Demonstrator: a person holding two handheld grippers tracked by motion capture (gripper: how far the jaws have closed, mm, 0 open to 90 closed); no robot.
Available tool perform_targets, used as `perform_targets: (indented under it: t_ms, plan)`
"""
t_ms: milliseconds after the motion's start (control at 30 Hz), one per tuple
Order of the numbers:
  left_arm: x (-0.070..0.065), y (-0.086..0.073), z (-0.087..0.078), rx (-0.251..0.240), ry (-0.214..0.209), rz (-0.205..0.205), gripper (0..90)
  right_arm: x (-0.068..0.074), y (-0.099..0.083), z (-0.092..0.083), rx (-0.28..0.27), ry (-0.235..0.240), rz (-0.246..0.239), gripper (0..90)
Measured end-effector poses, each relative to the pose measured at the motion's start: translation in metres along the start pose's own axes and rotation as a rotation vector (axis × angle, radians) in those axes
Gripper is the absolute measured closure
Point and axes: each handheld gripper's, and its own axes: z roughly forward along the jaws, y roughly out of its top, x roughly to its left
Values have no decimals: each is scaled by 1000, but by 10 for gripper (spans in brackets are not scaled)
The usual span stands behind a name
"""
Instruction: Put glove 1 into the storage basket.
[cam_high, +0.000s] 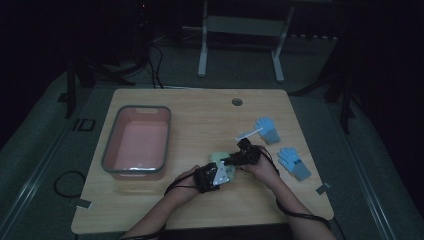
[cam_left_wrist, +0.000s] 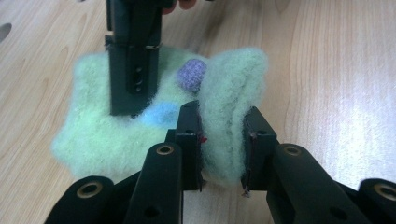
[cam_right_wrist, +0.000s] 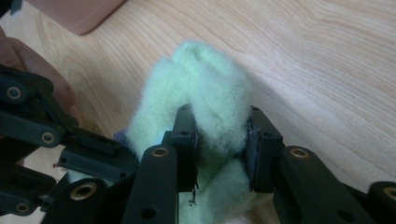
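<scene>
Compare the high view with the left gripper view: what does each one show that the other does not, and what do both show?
High view alone: the pink bin at the table's left, two blue gloves at its right, and both forearms.

Left gripper view alone: the purple spot and blue spot on the fuzzy cloth, and the left tongs pinching a raised fold of it.

Both: the pale green fuzzy cloth on the wooden table, and the right tongs reaching onto it.
</scene>
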Motion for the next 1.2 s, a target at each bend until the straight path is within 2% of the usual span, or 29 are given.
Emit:
perform_targets:
  t_ms: [200,433,700,900,1067,1200]
  plan:
    - [8,5,-11,11,-6,8,741,6,5,-4,-17,-18,5,699]
    - [14,14,-32,12,2,26,744,17,17,-14,-48,-8,-9,700]
    - [23,21,-53,15,17,39,744,32,37,-24,-67,-9,-48,700]
    - [31,22,-65,28,27,45,744,40,50,-24,-77,-13,-60,700]
    - [40,23,-83,47,35,52,743,48,64,-22,-93,-1,-66,700]
    - [43,22,-90,51,47,57,743,54,73,-21,-96,3,-72,700]
